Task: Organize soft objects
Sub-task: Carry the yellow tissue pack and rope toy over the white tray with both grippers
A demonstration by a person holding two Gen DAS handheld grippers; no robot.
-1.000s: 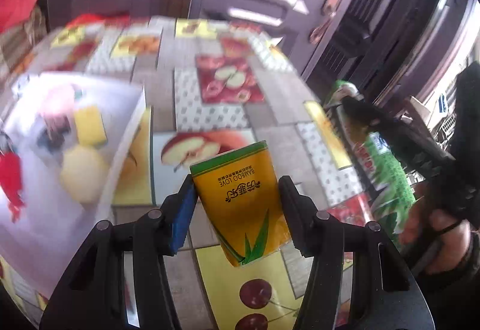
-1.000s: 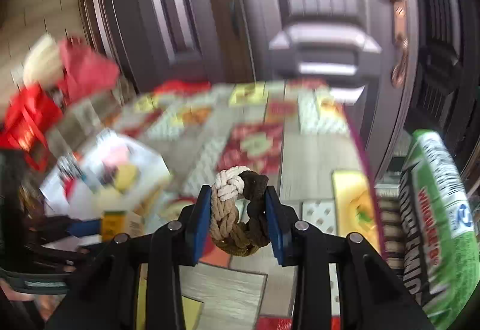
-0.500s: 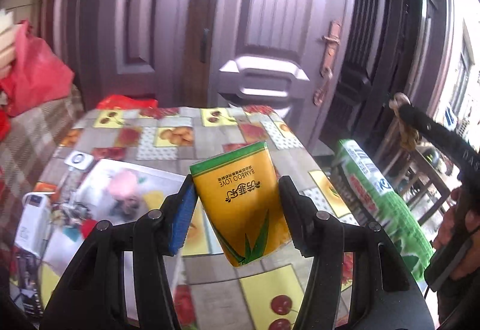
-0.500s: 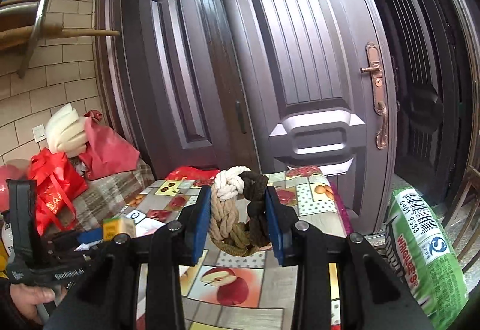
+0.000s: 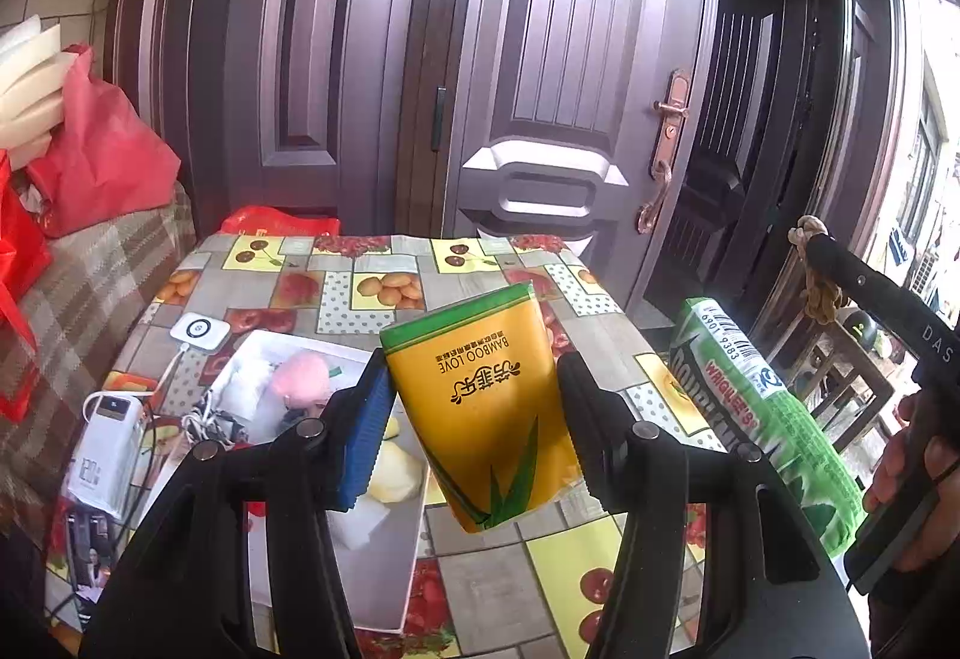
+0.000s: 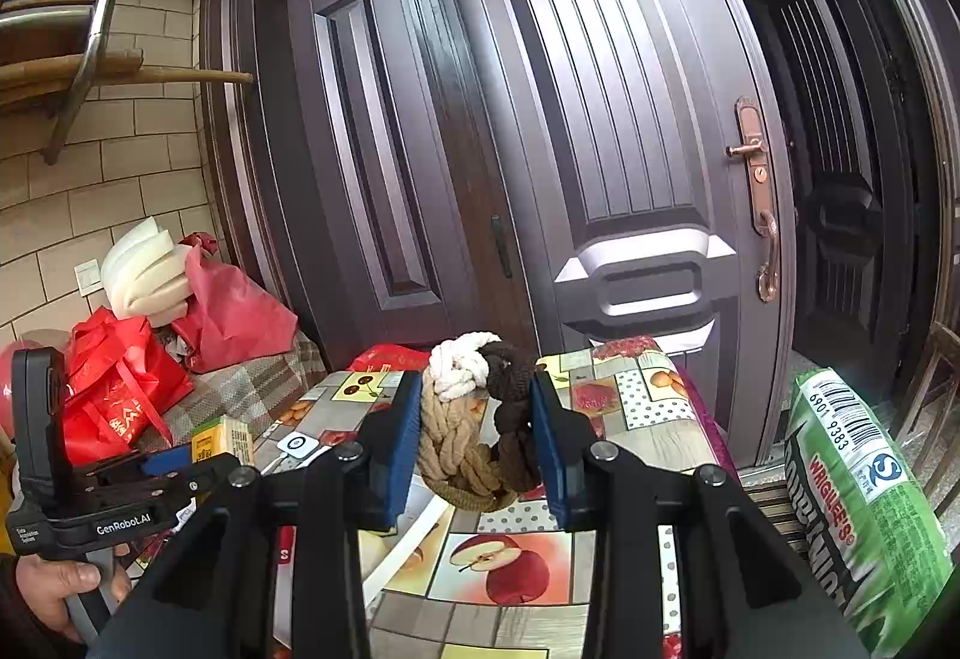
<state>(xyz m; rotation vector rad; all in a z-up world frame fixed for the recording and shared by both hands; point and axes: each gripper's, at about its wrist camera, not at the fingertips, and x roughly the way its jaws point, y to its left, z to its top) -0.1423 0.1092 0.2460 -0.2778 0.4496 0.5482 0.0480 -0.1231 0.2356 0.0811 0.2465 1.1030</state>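
Yellow tissue pack (image 5: pixel 489 410) (upside down, "BAMBOO LOVE" print) is pinched between the left gripper (image 5: pixel 474 419) fingers, held up off the counter (image 5: pixel 384 263) beside the white tray (image 5: pixel 384 569). Right gripper (image 6: pixel 474 443) fingers are closed on a braided rope ring (image 6: pixel 474 437) (white, tan, dark brown), also held above the counter. Green Wrigley's bag (image 6: pixel 864 503) sits at the counter's right edge. Power bank (image 5: pixel 105 455) lies left of the tray.

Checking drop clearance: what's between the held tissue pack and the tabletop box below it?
Left wrist view: nothing. The yellow tissue pack, held in the left tool, hangs over the white box, only air between them.
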